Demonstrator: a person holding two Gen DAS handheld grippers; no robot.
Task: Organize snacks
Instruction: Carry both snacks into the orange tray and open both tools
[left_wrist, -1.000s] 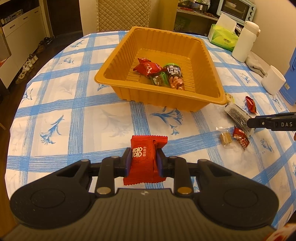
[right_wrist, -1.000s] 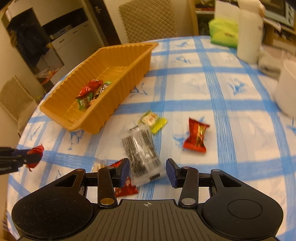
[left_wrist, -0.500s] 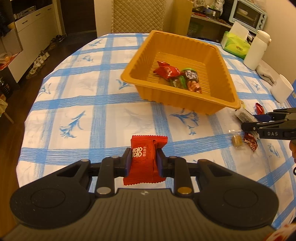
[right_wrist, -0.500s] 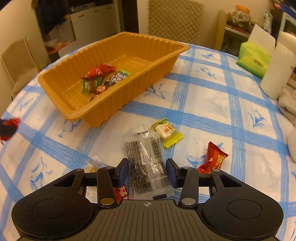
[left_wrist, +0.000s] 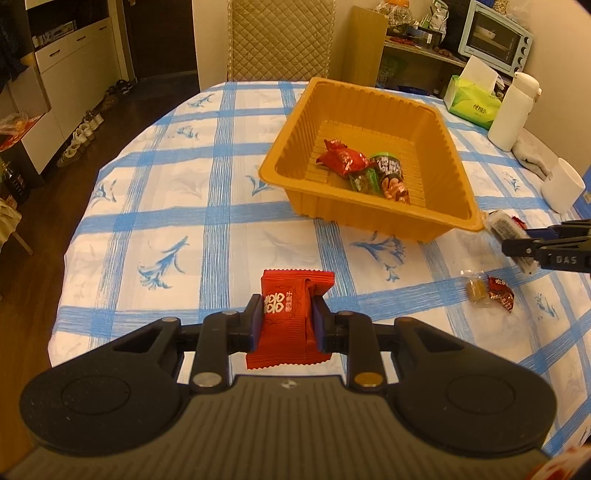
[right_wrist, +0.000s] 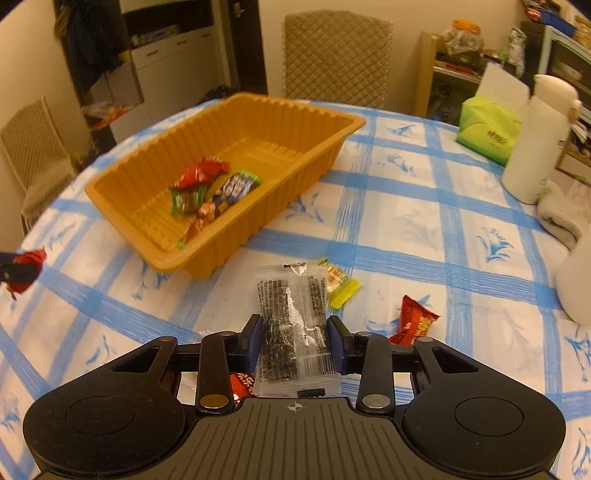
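Orange tray (left_wrist: 373, 216) holding a red-wrapped candy (left_wrist: 341, 158), a green one (left_wrist: 364, 181) and a dark packet (left_wrist: 391, 175). Left tongs (left_wrist: 288, 325) grip a red sachet (left_wrist: 290, 319); right tongs (right_wrist: 295, 345), jaws just closing, clasp a clear dark-filled packet (right_wrist: 291, 328).

Light: warm and yellow.
Table (left_wrist: 155, 206): round, with a white cloth with blue stripes.
Chair (left_wrist: 280, 40): padded, tan, at the far side of the table.
Floor (left_wrist: 33, 206): dark wood.
Cupboards (left_wrist: 62, 85): white, by the left wall, with shoes (left_wrist: 85, 136) lined up below.
Shelf (left_wrist: 417, 48): at the back, full of things, with a small blue oven (left_wrist: 495, 40).
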